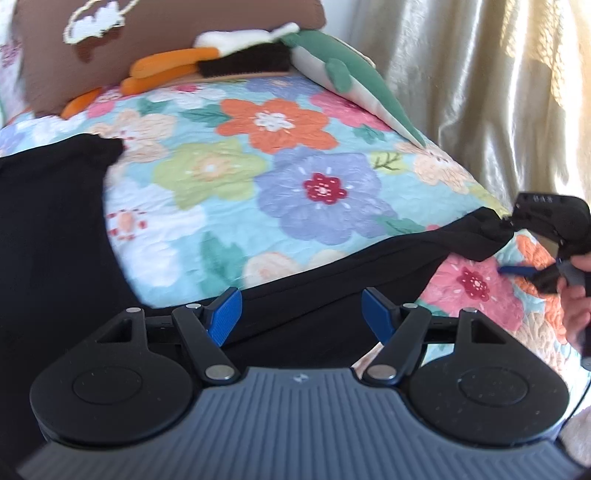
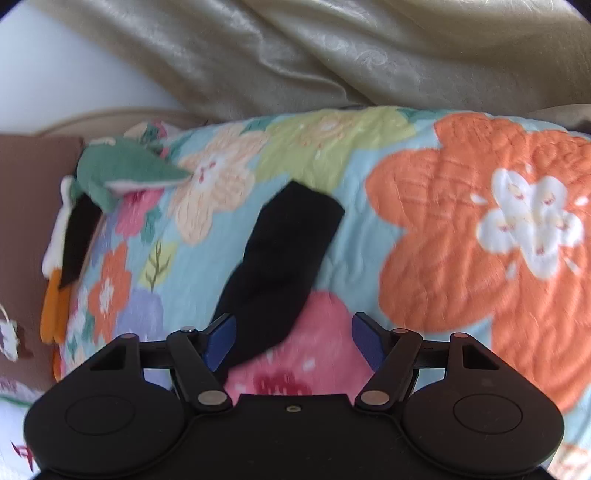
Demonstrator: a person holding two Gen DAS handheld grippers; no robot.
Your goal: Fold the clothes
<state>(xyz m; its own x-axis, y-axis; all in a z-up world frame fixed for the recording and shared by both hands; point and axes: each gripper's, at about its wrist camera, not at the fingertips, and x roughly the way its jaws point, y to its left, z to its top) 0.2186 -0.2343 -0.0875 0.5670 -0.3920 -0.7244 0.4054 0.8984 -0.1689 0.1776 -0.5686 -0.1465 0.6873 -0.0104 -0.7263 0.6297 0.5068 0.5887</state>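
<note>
One black fabric garment (image 1: 55, 229) lies on one floral quilted bed (image 1: 295, 155). Left gripper (image 1: 302, 314) and right gripper (image 2: 293, 341) both spread, grasping nothing.

floral quilt (image 1: 295, 122) | brown pillow (image 1: 184, 29) | plush toys (image 1: 332, 62) | beige curtain (image 1: 480, 92)

Black garment (image 1: 44, 229) cut off at the left edge; brown pillow (image 1: 177, 33) cropped above — quilt (image 2: 480, 221) blurred.
</note>
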